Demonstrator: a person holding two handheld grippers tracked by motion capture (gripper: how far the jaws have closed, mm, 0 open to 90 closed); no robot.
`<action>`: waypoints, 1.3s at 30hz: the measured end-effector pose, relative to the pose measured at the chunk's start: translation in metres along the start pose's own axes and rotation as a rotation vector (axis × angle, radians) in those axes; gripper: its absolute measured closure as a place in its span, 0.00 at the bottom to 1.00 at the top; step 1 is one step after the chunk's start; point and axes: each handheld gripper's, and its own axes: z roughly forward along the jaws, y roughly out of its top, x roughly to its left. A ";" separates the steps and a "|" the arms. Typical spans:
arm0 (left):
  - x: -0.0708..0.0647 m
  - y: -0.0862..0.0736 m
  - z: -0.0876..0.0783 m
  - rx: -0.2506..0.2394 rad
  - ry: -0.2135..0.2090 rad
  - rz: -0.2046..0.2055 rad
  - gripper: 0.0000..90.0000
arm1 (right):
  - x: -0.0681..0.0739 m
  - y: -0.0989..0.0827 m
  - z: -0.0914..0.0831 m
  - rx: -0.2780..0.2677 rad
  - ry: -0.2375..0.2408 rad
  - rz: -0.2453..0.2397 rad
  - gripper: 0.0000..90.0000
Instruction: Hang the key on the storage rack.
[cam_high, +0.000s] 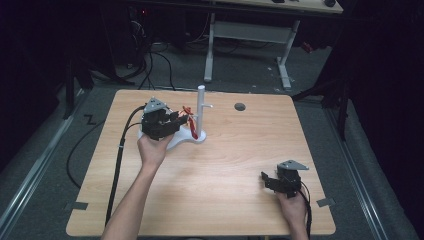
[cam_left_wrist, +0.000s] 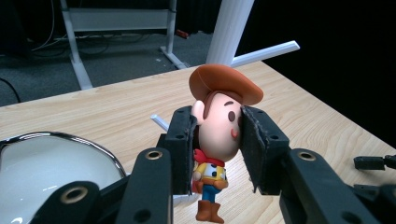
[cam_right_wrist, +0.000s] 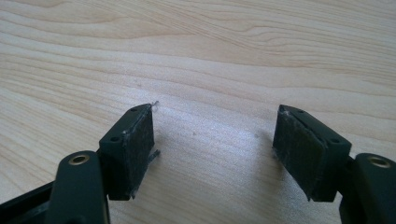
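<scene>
We are clamping the cowboy figure (cam_left_wrist: 218, 140) by its head in the left gripper (cam_left_wrist: 217, 140) beside the peg stand (cam_high: 200, 112), hanging pending, while the right gripper (cam_right_wrist: 215, 149) is idling wide and empty.

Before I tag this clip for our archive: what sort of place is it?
Probably a lab or workshop recording station: a bare wooden table ringed by dark curtains, cables on the grey floor, and a person's handheld left gripper clamping a cowboy figurine.
</scene>
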 end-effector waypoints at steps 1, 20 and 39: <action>0.000 0.000 0.001 0.001 0.000 0.001 0.73 | 0.000 0.000 0.000 0.000 0.000 0.000 0.33; -0.010 -0.015 0.010 0.033 -0.031 0.008 0.73 | 0.000 0.000 0.000 0.000 0.000 -0.001 0.33; -0.010 -0.033 0.012 0.060 -0.012 0.011 0.72 | 0.000 0.000 0.000 0.000 0.001 0.000 0.33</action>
